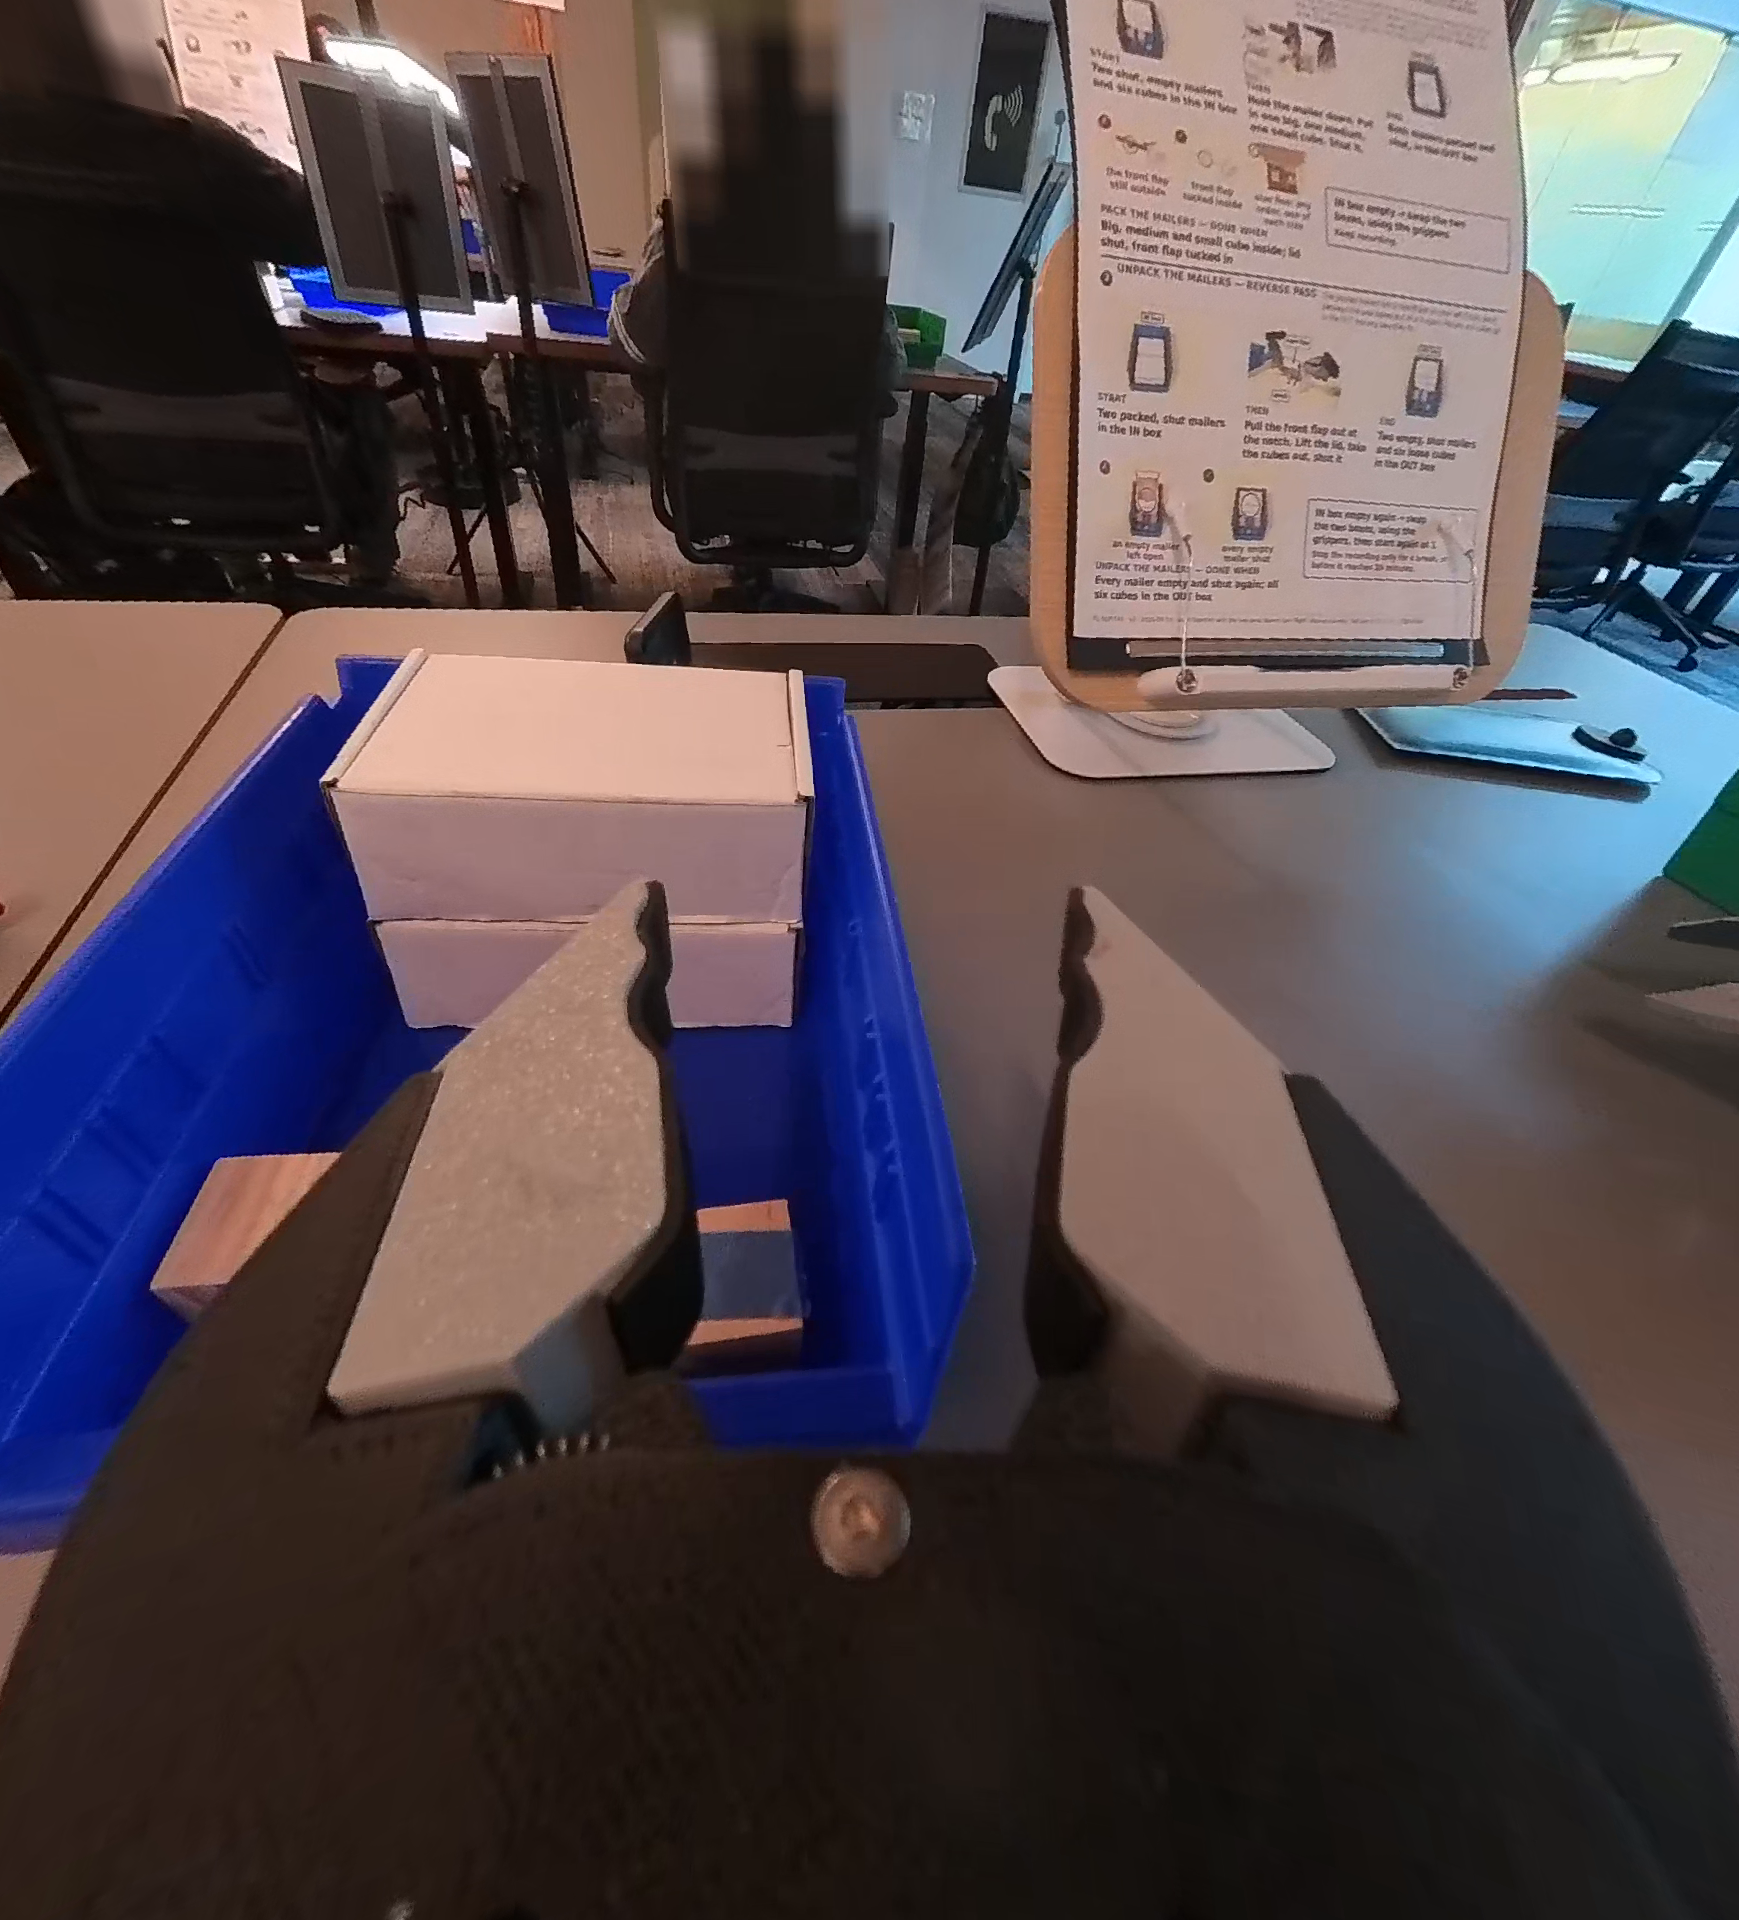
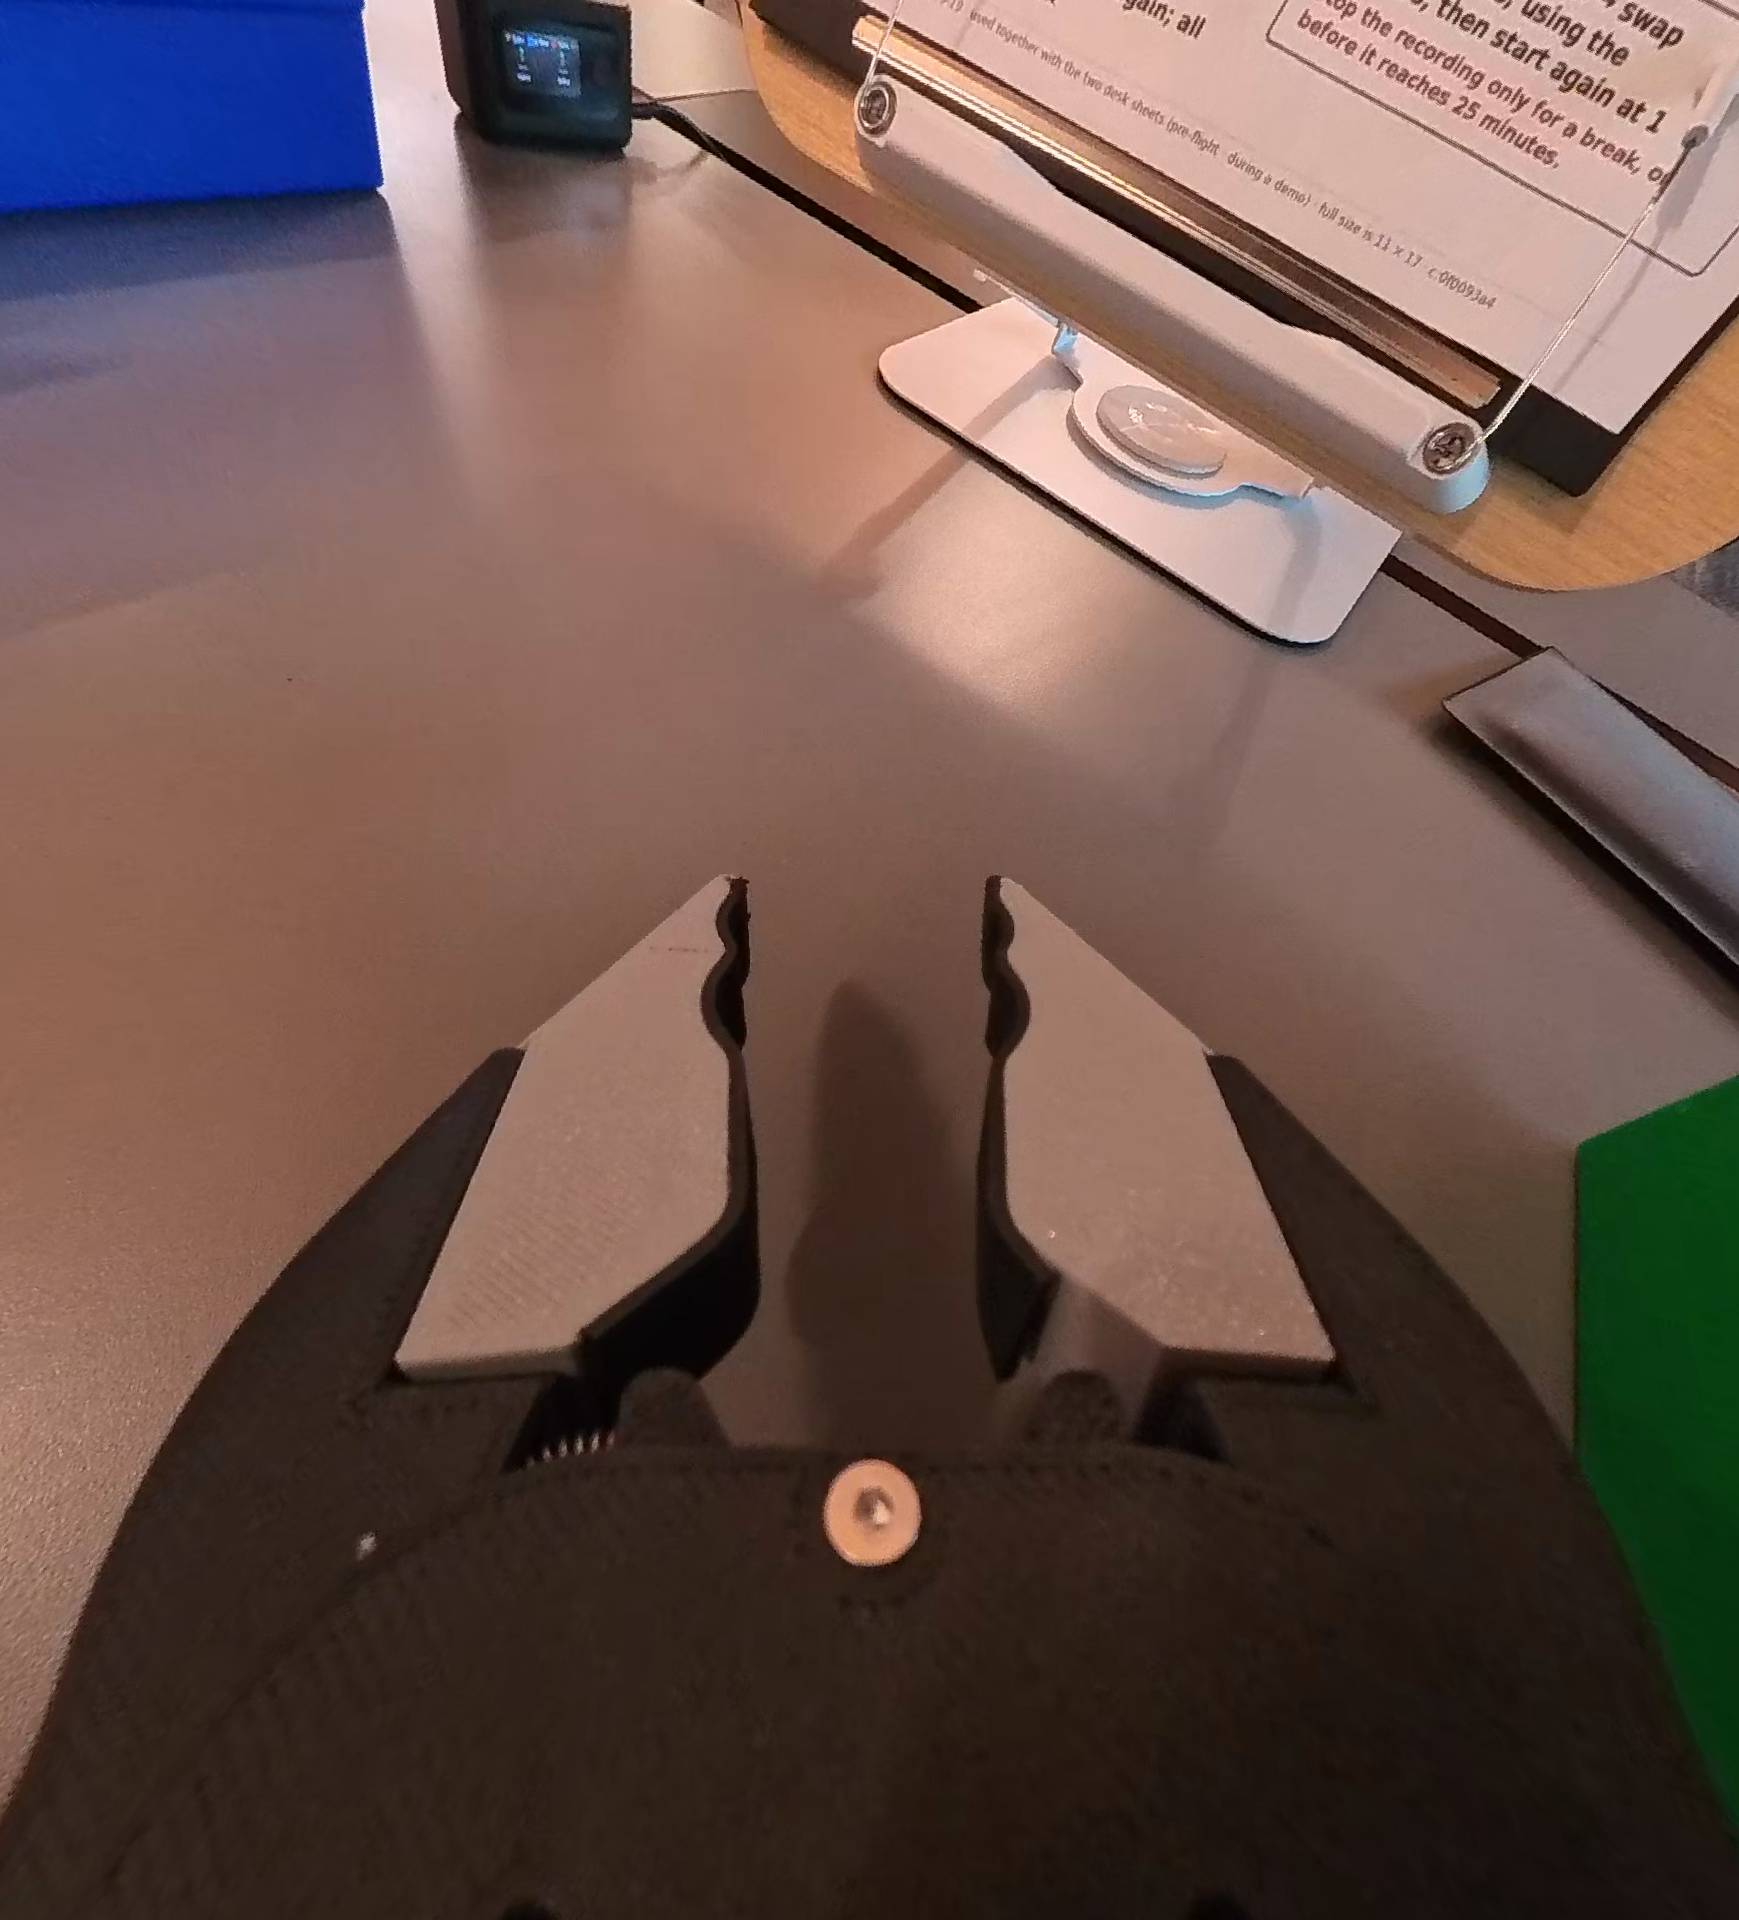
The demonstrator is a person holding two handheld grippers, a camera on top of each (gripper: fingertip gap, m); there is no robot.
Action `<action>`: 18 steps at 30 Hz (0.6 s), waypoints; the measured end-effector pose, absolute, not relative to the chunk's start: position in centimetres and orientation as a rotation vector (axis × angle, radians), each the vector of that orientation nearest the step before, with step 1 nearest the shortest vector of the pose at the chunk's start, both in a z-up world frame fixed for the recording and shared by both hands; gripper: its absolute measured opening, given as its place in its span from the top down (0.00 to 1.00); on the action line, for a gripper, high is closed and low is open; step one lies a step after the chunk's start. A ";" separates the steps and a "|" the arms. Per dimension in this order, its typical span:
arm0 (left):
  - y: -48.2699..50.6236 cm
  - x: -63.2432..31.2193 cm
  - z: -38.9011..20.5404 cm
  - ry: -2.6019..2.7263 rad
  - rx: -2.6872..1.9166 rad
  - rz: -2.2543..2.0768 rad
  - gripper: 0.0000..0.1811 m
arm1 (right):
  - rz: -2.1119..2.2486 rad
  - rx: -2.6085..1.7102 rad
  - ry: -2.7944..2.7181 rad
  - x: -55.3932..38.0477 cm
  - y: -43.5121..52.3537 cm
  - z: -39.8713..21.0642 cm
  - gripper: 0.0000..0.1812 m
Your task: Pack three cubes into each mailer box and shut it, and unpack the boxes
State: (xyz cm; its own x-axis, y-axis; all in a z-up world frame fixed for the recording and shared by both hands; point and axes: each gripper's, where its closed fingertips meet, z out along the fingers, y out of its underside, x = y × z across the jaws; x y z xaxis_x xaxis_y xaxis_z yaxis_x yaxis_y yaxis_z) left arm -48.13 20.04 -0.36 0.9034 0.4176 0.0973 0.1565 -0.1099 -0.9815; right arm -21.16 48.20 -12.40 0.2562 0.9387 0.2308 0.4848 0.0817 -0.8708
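Two shut white mailer boxes (image 1: 574, 800) are stacked at the far end of a blue bin (image 1: 117, 1091) in the left wrist view. Wooden cubes lie at the bin's near end: one (image 1: 241, 1236) at the left, one with a blue face (image 1: 751, 1288) behind my left finger. My left gripper (image 1: 865, 914) is open and empty, above the bin's right wall. My right gripper (image 2: 865, 904) is open and empty, low over the bare grey table (image 2: 429, 675). A corner of the blue bin shows in the right wrist view (image 2: 117, 94).
A white stand with an instruction sheet (image 1: 1280, 364) stands at the table's back right; it also shows in the right wrist view (image 2: 1208, 343). A green bin (image 2: 1717, 1455) is at the right. A small black device (image 2: 543, 73) sits behind. Office chairs and desks lie beyond. Left tips to right tips: about 40 cm.
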 end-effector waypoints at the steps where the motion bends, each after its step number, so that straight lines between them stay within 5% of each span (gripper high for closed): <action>1: 20.0 -48.1 -0.4 -0.443 -1.685 0.233 0.59 | 0.584 -1.551 -1.372 -21.2 48.2 -12.4 0.76; 18: 19.8 -48.3 -0.7 -0.447 -1.696 0.233 0.59 | 0.577 -1.539 -1.363 -21.1 48.2 -12.2 0.77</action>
State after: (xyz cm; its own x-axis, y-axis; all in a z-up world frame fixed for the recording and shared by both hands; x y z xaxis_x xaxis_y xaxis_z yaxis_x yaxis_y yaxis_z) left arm -48.30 19.82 -0.69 0.9028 0.4192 0.0962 0.1604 -0.1206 -0.9797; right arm -21.12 48.23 -12.20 0.2624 0.9345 0.2405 0.4781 0.0906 -0.8736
